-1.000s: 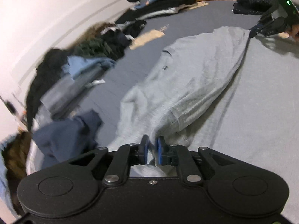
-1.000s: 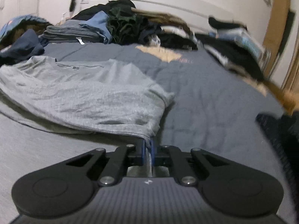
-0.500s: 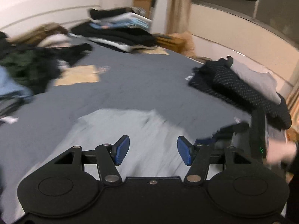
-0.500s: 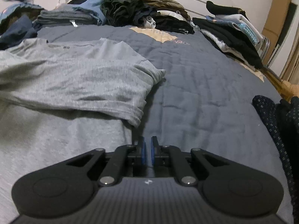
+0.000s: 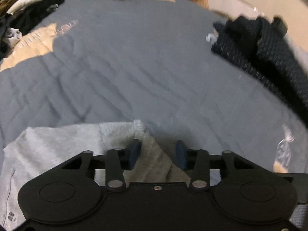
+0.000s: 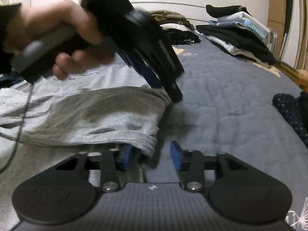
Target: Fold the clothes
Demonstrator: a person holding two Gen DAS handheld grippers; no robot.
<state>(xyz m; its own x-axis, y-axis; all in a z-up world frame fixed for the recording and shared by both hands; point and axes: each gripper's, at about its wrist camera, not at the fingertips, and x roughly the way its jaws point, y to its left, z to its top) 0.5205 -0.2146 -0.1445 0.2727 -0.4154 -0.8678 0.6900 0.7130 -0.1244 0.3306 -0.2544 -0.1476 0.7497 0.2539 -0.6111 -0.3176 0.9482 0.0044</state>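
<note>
While both tongs gape, the grey shirt lies folded — unheld.

Blue-grey quilted bed, grey shirt, dark speckled garment, clothes piles

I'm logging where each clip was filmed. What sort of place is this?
Most likely a bedroom: a grey shirt lies on a blue quilt, a headboard stands behind, and stacks of clothes sit along the edge.
</note>
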